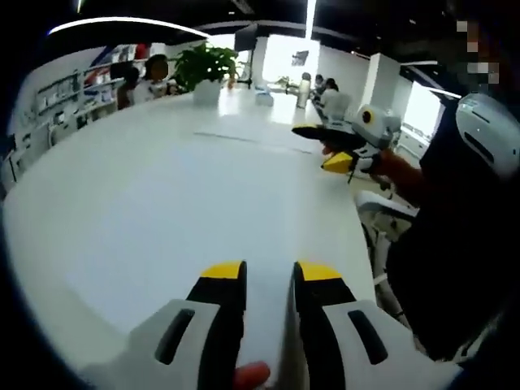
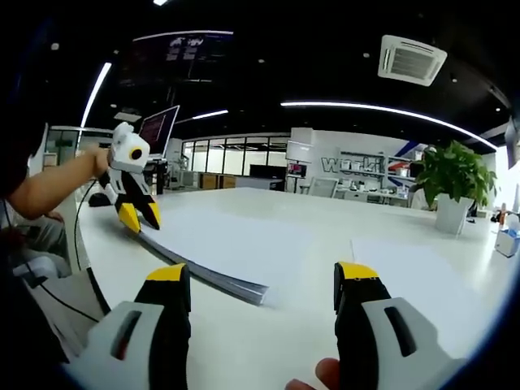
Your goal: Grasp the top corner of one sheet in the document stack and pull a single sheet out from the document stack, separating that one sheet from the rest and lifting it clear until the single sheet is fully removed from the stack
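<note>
Now the document stack [image 2: 213, 272] lies flat on the white desk [image 2: 325, 244], its thick edge running from ten o'clock toward the centre of the right gripper view. At that far end the left tool [image 2: 138, 216] touches the stack's corner with its yellow tips close together; whether it pinches a sheet I cannot tell. The right tool [image 2: 264, 280] hovers with jaws spread wide, the stack's near corner between them, ahead of the tips. In the left gripper view the right tool [image 1: 335, 159] sits at two o'clock, and a potted plant [image 1: 206, 69] stands at twelve.
</note>
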The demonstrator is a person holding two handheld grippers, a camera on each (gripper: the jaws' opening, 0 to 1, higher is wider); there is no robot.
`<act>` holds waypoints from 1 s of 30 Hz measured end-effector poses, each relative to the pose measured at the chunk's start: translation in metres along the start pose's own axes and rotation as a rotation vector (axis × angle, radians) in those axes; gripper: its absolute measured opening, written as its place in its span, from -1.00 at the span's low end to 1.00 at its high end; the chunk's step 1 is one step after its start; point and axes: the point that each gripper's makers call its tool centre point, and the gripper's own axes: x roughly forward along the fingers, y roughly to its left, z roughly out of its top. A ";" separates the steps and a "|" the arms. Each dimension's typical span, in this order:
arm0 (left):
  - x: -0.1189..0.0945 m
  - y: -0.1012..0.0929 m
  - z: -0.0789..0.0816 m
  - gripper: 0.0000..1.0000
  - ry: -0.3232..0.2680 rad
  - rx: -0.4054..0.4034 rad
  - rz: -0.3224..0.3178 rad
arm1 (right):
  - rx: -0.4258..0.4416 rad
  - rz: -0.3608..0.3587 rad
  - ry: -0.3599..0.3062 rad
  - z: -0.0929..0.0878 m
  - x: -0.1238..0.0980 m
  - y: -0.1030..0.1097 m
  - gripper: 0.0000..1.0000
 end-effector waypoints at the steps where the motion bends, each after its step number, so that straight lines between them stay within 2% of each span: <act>1: 0.000 0.000 0.000 -0.51 -0.007 -0.010 -0.008 | -0.001 0.000 0.000 0.000 0.000 0.000 0.41; 14: -0.004 0.000 0.002 -0.51 -0.110 -0.091 -0.080 | -0.010 0.000 -0.007 0.001 -0.001 0.000 0.38; 22: -0.005 0.001 0.003 -0.54 -0.143 -0.127 -0.111 | -0.013 0.003 -0.006 0.002 -0.001 0.002 0.35; 30: -0.004 -0.001 0.004 -0.57 -0.161 -0.138 -0.130 | -0.051 0.003 -0.005 0.003 0.000 0.007 0.29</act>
